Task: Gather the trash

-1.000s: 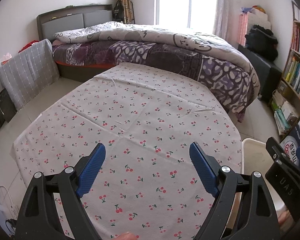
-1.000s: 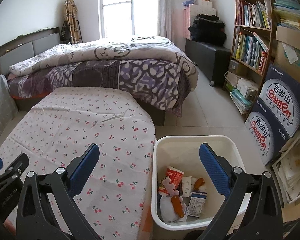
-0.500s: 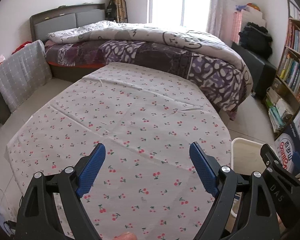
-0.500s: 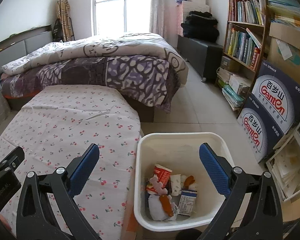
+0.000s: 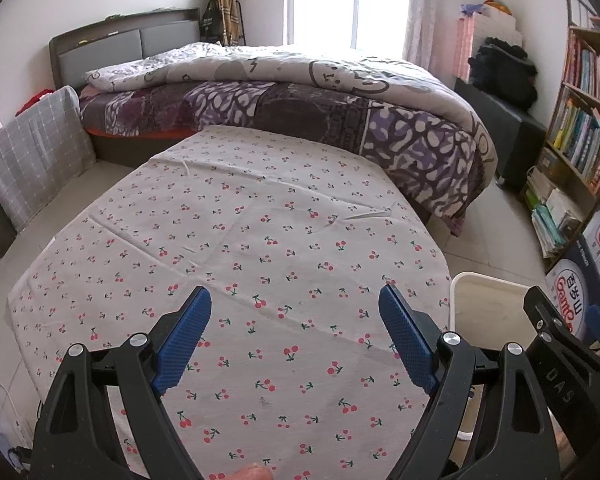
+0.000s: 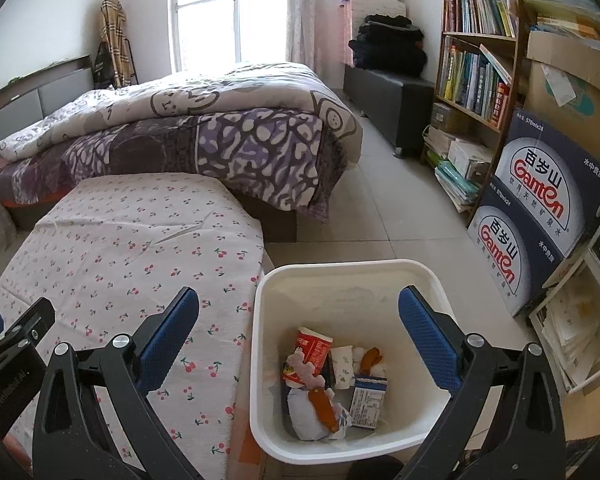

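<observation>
With both tools held above the work area, the left gripper (image 5: 294, 336) has its fingers spread wide and empty over the cherry-print tablecloth (image 5: 236, 240), which shows no litter in either view. The right gripper (image 6: 300, 328) is likewise released, holding nothing, poised above the white bin (image 6: 440, 420) that stands on the floor just beside the table edge. The trash (image 6: 328, 376) — a red cup, a small carton, crumpled wrappers — lies at the bin bottom. Judged from this layout, collection looks nearly or fully done; scan the cloth edges and floor before stopping, and keep the fingers apart until an item sits between them. Farther right, stacked boxes (image 6: 540, 216) read "Ganten" with Chinese characters — beyond them stands a bookshelf (image 6: 480, 72).
</observation>
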{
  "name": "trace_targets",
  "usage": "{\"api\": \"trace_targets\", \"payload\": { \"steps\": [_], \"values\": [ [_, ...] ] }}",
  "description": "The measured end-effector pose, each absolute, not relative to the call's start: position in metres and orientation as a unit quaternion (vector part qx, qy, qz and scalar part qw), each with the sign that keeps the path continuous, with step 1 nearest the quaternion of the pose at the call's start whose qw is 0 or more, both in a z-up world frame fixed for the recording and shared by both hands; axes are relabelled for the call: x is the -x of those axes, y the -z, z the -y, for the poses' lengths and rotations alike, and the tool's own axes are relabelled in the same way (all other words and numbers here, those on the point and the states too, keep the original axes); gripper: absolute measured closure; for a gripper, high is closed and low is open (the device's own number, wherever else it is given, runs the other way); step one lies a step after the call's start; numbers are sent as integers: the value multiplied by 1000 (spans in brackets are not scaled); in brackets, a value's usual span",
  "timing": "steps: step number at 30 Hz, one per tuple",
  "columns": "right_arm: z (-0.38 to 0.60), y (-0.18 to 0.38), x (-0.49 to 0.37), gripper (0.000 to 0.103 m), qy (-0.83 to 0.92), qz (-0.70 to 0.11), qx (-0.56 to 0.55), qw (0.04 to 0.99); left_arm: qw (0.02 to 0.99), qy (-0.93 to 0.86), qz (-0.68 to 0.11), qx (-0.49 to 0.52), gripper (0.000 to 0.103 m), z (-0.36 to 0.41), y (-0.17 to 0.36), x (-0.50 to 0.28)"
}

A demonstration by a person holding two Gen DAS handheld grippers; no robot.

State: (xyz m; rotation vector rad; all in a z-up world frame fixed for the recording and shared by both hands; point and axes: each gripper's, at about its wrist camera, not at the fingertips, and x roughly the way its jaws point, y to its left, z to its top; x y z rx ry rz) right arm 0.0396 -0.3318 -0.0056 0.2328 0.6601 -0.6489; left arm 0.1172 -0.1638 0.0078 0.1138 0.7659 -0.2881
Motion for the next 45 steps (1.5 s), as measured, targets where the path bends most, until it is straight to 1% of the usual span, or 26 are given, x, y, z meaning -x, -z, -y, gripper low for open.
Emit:
{"api": "trace_targets", "payload": {
  "steps": [45],
  "values": [
    [326,12,-42,7,303,-328,-105,889,918,148,-364,-58,20,164,-7,-119]
  ]
}}
